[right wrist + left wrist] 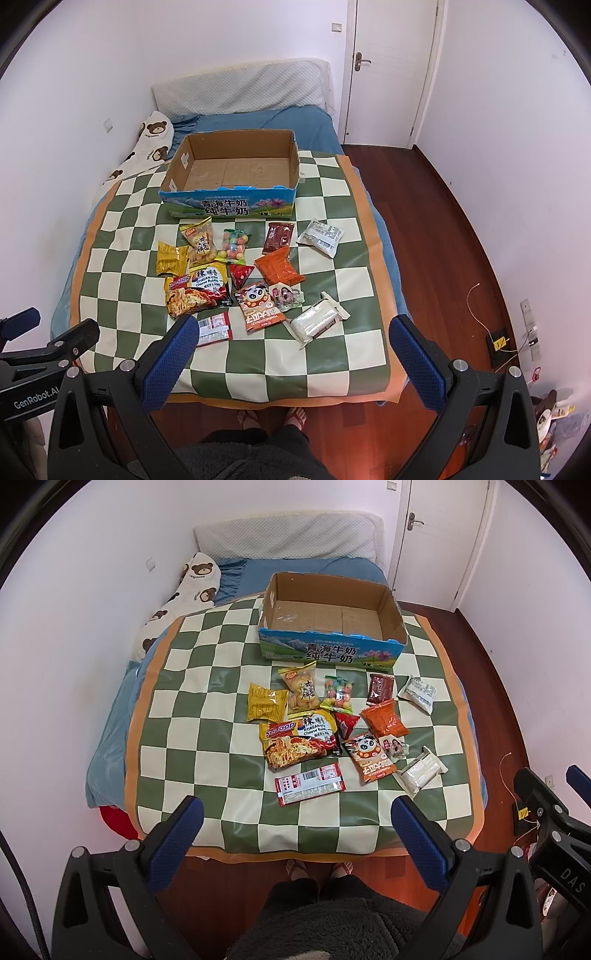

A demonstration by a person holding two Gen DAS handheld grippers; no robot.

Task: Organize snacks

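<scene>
Twelve snack packets lie loose on the checkered mat (207, 686) covering the bed (110, 731), just in front of one open cardboard milk box (332, 642) with nothing in it. Among them are one instant noodle packet (301, 744), one panda-print packet (371, 760), two yellow bags and two clear-wrapped white packs. In the right view a blue finger (173, 354) hides part of the red-and-white packet (216, 328). The left hand-held gripper (297, 834) and right hand-held gripper (295, 350) both hang wide open, gripping nothing.
</scene>
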